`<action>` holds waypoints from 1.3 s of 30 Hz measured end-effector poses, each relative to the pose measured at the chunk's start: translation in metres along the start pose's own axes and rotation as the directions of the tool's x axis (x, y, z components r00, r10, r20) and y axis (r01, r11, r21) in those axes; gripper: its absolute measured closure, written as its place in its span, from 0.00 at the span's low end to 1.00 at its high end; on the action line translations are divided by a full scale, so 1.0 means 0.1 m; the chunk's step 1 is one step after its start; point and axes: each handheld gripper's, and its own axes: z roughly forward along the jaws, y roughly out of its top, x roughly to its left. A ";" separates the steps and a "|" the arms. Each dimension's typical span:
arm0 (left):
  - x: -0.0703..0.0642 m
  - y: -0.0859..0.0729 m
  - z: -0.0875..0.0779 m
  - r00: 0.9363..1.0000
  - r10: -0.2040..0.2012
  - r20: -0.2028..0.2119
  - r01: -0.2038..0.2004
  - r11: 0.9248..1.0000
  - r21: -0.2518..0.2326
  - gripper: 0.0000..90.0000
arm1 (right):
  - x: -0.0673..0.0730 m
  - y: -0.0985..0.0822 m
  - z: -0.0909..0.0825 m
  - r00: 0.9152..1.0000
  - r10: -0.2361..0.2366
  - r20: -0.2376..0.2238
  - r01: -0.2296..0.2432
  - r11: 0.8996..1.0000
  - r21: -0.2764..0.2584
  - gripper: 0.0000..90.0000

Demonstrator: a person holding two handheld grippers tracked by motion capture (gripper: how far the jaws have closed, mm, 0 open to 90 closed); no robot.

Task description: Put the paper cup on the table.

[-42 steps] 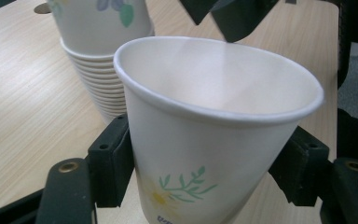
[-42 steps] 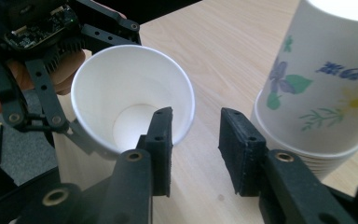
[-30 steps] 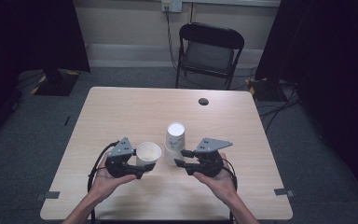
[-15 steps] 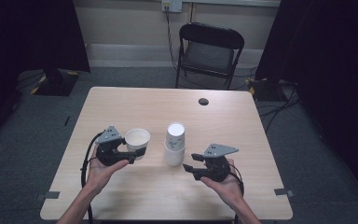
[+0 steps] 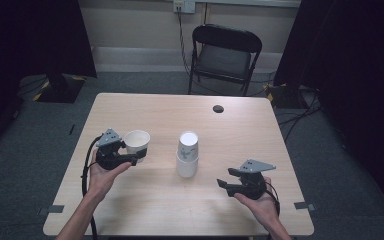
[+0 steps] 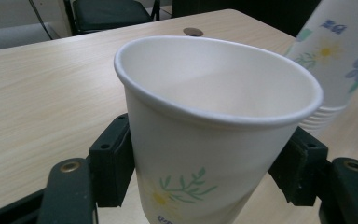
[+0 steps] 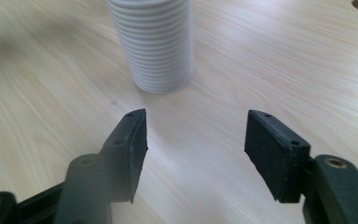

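Holding a single paper cup (image 5: 137, 140), the left gripper (image 5: 130, 158) squeezes it from both sides, low on its wall. The cup stands upright with its open mouth facing up. It sits to the left of the stack of cups (image 5: 187, 154), a little apart from it. The stack stands tall near the middle of the table (image 5: 155, 110), upside down, bottoms up.

The right gripper (image 5: 223, 183) is on the other side of the stack, to its right and nearer the person. Its jaws are spread wide and hold nothing. They point toward the stack.

I think the stack is what matters next. The free gripper faces it, with the bare table between them. The left one, next to the stack, already has a cup.
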 end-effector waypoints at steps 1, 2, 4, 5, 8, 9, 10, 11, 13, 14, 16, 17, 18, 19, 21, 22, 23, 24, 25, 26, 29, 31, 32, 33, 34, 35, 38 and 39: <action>0.02 0.00 0.02 1.000 -0.001 -0.006 0.001 1.000 0.003 0.35 | -0.07 -0.05 -0.01 1.000 0.006 0.016 -0.006 1.000 0.005 0.42; 0.05 0.00 0.03 1.000 -0.003 -0.007 0.003 1.000 0.003 0.35 | -0.10 -0.07 -0.01 1.000 0.013 0.027 -0.013 1.000 0.010 0.41; 0.09 0.00 0.06 1.000 -0.012 -0.017 0.012 1.000 0.000 0.35 | -0.14 -0.09 -0.02 0.999 0.016 0.033 -0.016 1.000 0.011 0.41; 0.10 -0.01 0.07 1.000 -0.022 -0.009 0.022 1.000 -0.009 0.35 | -0.17 -0.12 -0.02 0.999 0.022 0.040 -0.023 1.000 0.013 0.40; 0.11 -0.05 0.14 0.999 -0.003 -0.035 0.004 1.000 0.006 0.35 | -0.27 -0.21 0.02 0.997 0.040 0.064 -0.043 0.998 0.039 0.38; 0.12 -0.07 0.17 0.999 0.004 -0.049 -0.003 1.000 0.015 0.35 | -0.29 -0.23 0.03 0.997 0.042 0.069 -0.045 0.998 0.045 0.38; 0.13 -0.08 0.19 0.998 0.001 -0.058 0.000 1.000 0.017 0.35 | -0.30 -0.25 0.05 0.996 0.047 0.077 -0.051 0.997 0.053 0.37; 0.13 -0.08 0.19 0.998 0.001 -0.058 0.000 1.000 0.017 0.35 | -0.30 -0.25 0.05 0.996 0.047 0.077 -0.051 0.997 0.053 0.37; 0.20 -0.15 0.27 0.997 -0.013 -0.071 0.016 0.999 0.037 0.35 | -0.37 -0.32 0.11 0.994 0.070 0.086 -0.078 0.993 0.093 0.35; 0.22 -0.17 0.30 0.998 -0.020 -0.066 0.024 0.998 0.051 0.35 | -0.39 -0.34 0.12 0.993 0.070 0.095 -0.080 0.991 0.104 0.34; 0.23 -0.18 0.32 0.998 -0.014 -0.066 0.018 0.998 0.062 0.35 | -0.42 -0.35 0.13 0.992 0.076 0.098 -0.086 0.991 0.102 0.34; 0.23 -0.20 0.34 0.998 -0.017 -0.061 0.022 0.997 0.072 0.35 | -0.44 -0.36 0.13 0.991 0.085 0.106 -0.096 0.990 0.102 0.34; 0.23 -0.20 0.36 0.999 -0.010 -0.053 0.014 0.997 0.080 0.35 | -0.46 -0.38 0.14 0.990 0.088 0.108 -0.099 0.989 0.107 0.34; 0.23 -0.22 0.38 0.998 -0.009 -0.064 0.015 0.996 0.087 0.35 | -0.51 -0.40 0.14 0.989 0.091 0.120 -0.105 0.987 0.119 0.34; 0.24 -0.24 0.39 0.998 -0.015 -0.063 0.019 0.997 0.079 0.35 | -0.53 -0.41 0.14 0.987 0.094 0.128 -0.110 0.986 0.123 0.33; 0.23 -0.26 0.42 0.997 -0.005 -0.076 0.012 0.996 0.091 0.35 | -0.56 -0.44 0.14 0.986 0.097 0.138 -0.115 0.985 0.130 0.33; 0.24 -0.28 0.43 0.997 -0.001 -0.079 0.009 0.995 0.100 0.35 | -0.58 -0.45 0.14 0.985 0.101 0.143 -0.120 0.984 0.130 0.32; 0.25 -0.29 0.45 0.997 -0.002 -0.082 0.011 0.995 0.104 0.35 | -0.59 -0.46 0.14 0.984 0.102 0.147 -0.122 0.984 0.133 0.32; 0.26 -0.31 0.46 0.996 -0.002 -0.094 0.013 0.993 0.113 0.35 | -0.60 -0.47 0.14 0.983 0.103 0.150 -0.124 0.983 0.138 0.31; 0.27 -0.33 0.47 0.996 -0.006 -0.092 0.017 0.993 0.117 0.35 | -0.61 -0.48 0.14 0.982 0.106 0.156 -0.128 0.982 0.141 0.31; 0.27 -0.35 0.48 0.997 -0.010 -0.075 0.019 0.993 0.117 0.35 | -0.64 -0.49 0.14 0.980 0.102 0.171 -0.126 0.982 0.141 0.30; 0.27 -0.36 0.48 0.997 0.003 -0.071 0.007 0.991 0.131 0.35 | -0.64 -0.50 0.14 0.979 0.098 0.179 -0.124 0.982 0.143 0.29; 0.26 -0.39 0.50 0.998 0.005 -0.069 0.004 0.990 0.141 0.35 | -0.64 -0.50 0.15 0.978 0.098 0.182 -0.125 0.982 0.144 0.28; 0.26 -0.39 0.50 0.998 0.005 -0.069 0.004 0.990 0.141 0.34 | -0.64 -0.50 0.15 0.978 0.098 0.182 -0.125 0.982 0.144 0.28; 0.25 -0.42 0.52 0.998 0.013 -0.059 -0.006 0.992 0.123 0.34 | -0.64 -0.51 0.14 0.979 0.091 0.183 -0.117 0.983 0.140 0.29; 0.25 -0.42 0.52 0.998 0.009 -0.056 -0.002 0.993 0.120 0.34 | -0.63 -0.51 0.13 0.979 0.083 0.186 -0.108 0.986 0.131 0.29; 0.25 -0.43 0.52 0.998 0.014 -0.060 -0.008 0.994 0.112 0.34 | -0.63 -0.50 0.11 0.978 0.084 0.189 -0.108 0.987 0.116 0.28; 0.25 -0.43 0.52 0.998 0.014 -0.060 -0.008 0.994 0.112 0.34 | -0.63 -0.50 0.11 0.978 0.084 0.189 -0.108 0.987 0.116 0.28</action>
